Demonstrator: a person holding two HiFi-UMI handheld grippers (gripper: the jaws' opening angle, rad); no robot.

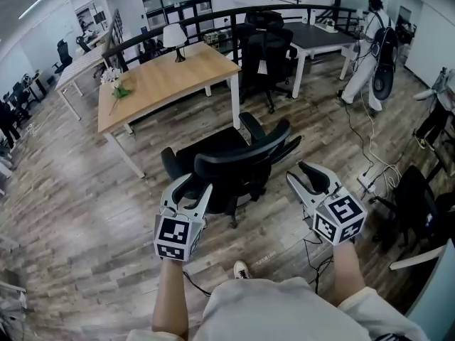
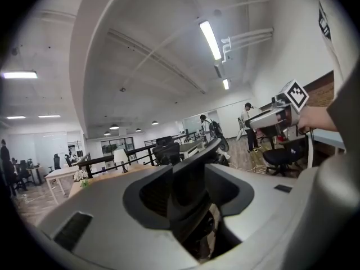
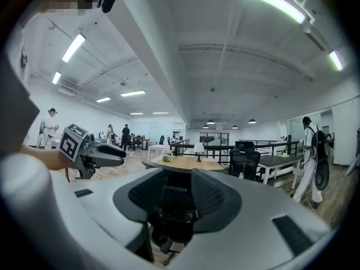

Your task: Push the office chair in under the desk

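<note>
The black office chair stands on the wood floor, pulled out from the near corner of the wooden desk, its backrest toward me. My left gripper is open right behind the backrest's left end. In the left gripper view the backrest edge shows in the gap between the jaws, with no pad seen pressing on it. My right gripper is open and empty, off the chair's right side. In the right gripper view the chair lies ahead and below.
A lamp and flowers sit on the desk. Behind it stand more black chairs and a dark-topped table. A person in white stands at the back right. Cables trail on the floor, near another chair.
</note>
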